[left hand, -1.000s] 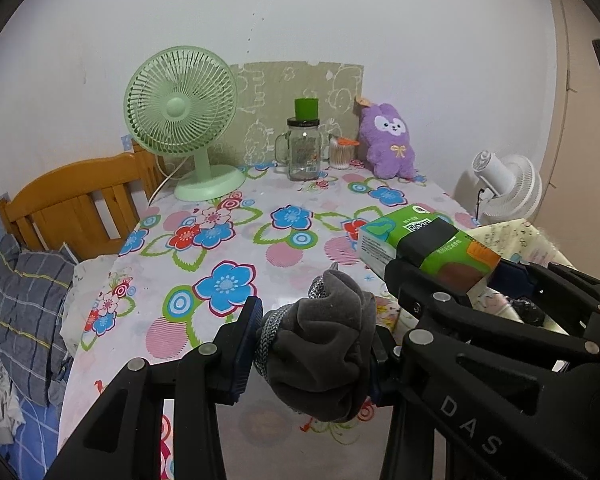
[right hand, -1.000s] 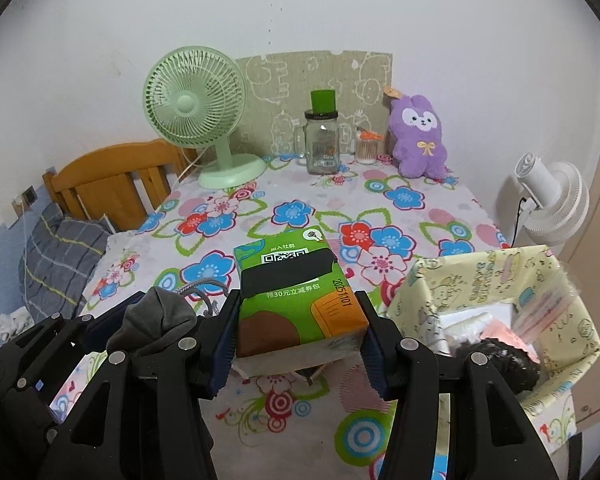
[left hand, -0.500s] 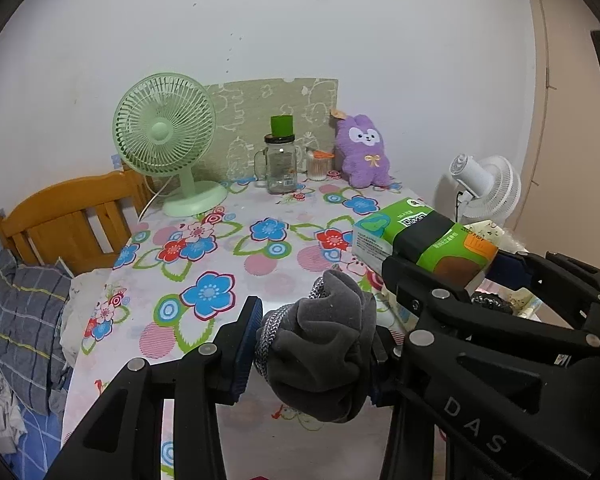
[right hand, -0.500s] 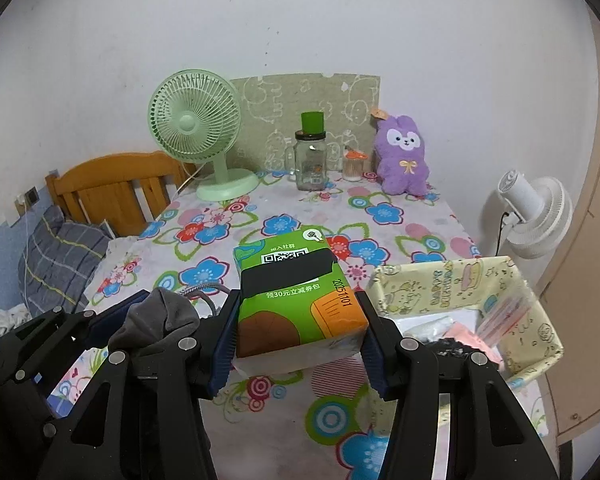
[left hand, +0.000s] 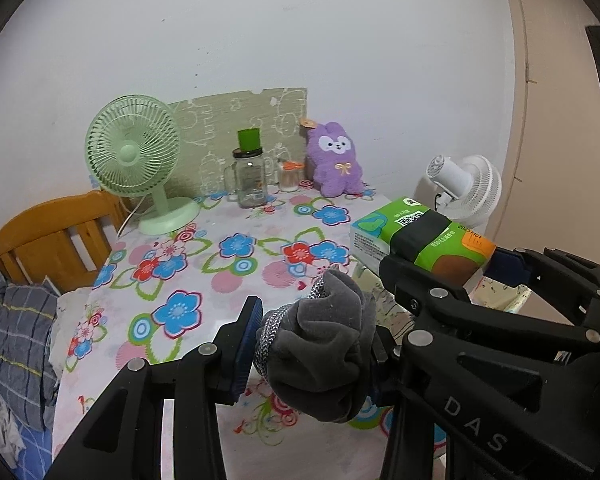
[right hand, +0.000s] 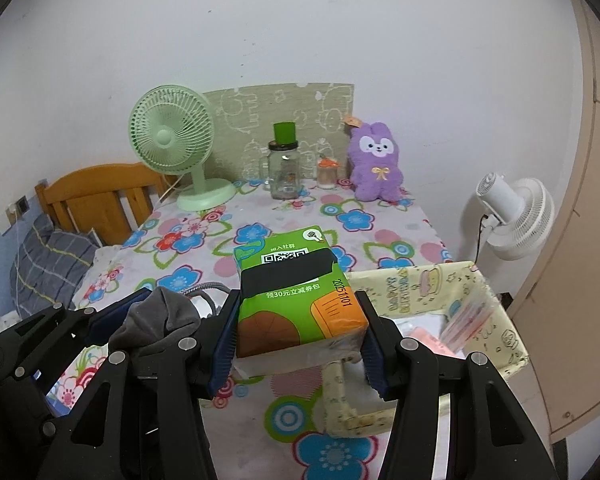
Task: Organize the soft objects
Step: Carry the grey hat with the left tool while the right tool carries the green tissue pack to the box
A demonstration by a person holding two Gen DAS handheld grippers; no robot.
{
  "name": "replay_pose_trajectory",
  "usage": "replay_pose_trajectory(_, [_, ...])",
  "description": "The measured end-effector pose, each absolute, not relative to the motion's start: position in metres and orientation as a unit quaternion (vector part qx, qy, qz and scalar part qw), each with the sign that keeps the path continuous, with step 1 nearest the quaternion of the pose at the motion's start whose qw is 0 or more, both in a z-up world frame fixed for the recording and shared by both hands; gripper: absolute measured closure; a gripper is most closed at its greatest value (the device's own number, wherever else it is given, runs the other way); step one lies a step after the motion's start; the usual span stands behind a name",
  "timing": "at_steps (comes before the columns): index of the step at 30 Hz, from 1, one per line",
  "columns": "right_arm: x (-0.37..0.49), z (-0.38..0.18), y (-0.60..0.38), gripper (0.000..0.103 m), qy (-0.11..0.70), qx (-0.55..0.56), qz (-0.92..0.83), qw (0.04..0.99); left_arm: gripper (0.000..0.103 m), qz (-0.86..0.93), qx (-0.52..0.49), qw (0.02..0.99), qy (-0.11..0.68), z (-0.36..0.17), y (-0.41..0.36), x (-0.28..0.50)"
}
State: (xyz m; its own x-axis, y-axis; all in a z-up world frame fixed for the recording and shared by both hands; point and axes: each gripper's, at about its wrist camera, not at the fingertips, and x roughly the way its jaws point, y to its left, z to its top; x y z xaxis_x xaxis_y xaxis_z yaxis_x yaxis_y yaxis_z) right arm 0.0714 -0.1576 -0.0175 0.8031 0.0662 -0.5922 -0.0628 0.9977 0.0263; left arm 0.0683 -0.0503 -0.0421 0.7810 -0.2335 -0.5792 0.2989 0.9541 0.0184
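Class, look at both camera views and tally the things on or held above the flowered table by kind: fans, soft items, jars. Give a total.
Fans: 1, the green fan.
Soft items: 3, the purple plush rabbit, the grey cloth bundle in the left gripper, the tissue pack in the right gripper.
Jars: 2, the glass jar, the small orange-lidded jar.
Total: 6.

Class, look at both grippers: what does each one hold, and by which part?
The left gripper clamps a bunched grey cloth across its middle. The right gripper grips a green tissue pack by its two long sides, near the orange end.
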Motion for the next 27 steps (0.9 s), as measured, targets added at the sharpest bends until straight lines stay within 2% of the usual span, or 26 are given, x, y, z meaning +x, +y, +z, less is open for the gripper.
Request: replay_pose_trajectory(27, [0.098,-0.023,-0.242,0.046,0.321,0.015,-0.019,0.947,0.058,-0.201,0.085,0.928,0.303,-0.048,-0.144,0.096])
